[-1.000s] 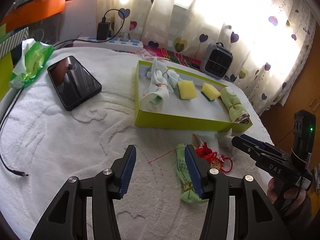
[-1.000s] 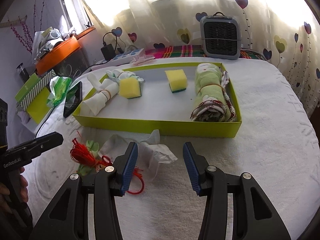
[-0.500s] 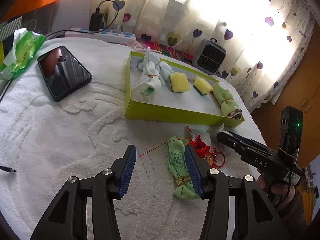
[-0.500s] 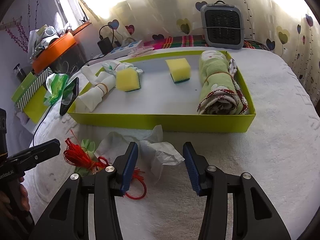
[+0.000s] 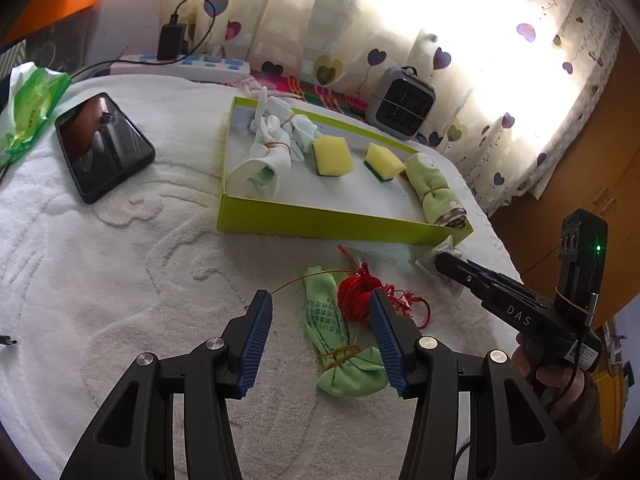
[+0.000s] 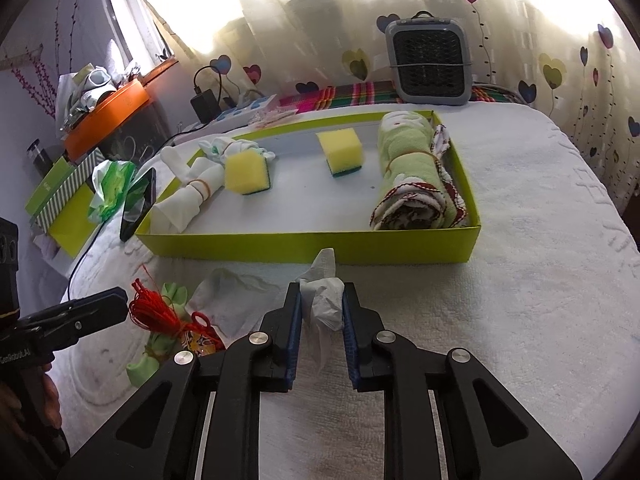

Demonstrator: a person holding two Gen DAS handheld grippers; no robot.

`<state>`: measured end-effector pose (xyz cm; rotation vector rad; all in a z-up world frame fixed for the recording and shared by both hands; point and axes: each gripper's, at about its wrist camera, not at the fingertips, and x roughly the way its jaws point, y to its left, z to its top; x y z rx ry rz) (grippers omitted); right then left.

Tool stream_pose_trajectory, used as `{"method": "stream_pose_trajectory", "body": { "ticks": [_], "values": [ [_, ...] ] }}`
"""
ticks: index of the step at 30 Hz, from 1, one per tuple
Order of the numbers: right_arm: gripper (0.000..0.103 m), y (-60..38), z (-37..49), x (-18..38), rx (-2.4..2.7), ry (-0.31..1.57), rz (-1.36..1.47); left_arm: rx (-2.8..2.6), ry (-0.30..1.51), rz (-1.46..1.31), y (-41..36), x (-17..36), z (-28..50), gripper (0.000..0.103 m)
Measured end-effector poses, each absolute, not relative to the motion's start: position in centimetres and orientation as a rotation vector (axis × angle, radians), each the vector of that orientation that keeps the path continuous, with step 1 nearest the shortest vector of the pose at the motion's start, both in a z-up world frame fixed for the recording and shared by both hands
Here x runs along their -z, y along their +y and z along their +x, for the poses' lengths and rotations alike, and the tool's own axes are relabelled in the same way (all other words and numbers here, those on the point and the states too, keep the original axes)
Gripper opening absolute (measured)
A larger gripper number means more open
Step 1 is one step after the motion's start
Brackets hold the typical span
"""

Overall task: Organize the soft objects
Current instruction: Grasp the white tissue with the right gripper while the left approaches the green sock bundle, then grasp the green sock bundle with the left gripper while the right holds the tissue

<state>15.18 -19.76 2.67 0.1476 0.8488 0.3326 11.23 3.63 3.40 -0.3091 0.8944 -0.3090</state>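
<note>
Right tongs (image 6: 321, 316) have just been closing and are now pinching the tissue (image 6: 323, 304), lower center of frame, just in front of the tray (image 6: 312, 246). Left tongs (image 5: 316, 336) are hanging open over the sock (image 5: 340, 344) & red cord (image 5: 356, 300). Imo lift slow, tissue's flimsy, clear the wall b4 dropping it in.

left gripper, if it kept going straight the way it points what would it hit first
Probably the green sock lying between the open left gripper fingers, with the red string bunched on it beside the right-hand finger. Depth is hard to judge; beyond them is only white towel before the tray.
</note>
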Motion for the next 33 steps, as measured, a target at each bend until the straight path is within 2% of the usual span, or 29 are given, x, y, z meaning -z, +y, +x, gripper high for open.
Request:
{"method": "stream_pose_trajectory", "body": {
  "ticks": [19,33],
  "values": [
    [0.020,-21.7,14.1,-3.3,-0.349,0.797,0.216,0.252,1.001,-0.157,0.1,-1.5,10.4,0.049],
    [0.020,-22.0,14.1,-3.1,-0.370,0.798,0.242,0.197,0.976,-0.028,-1.4,-1.3,11.1,0.049]
  ]
}}
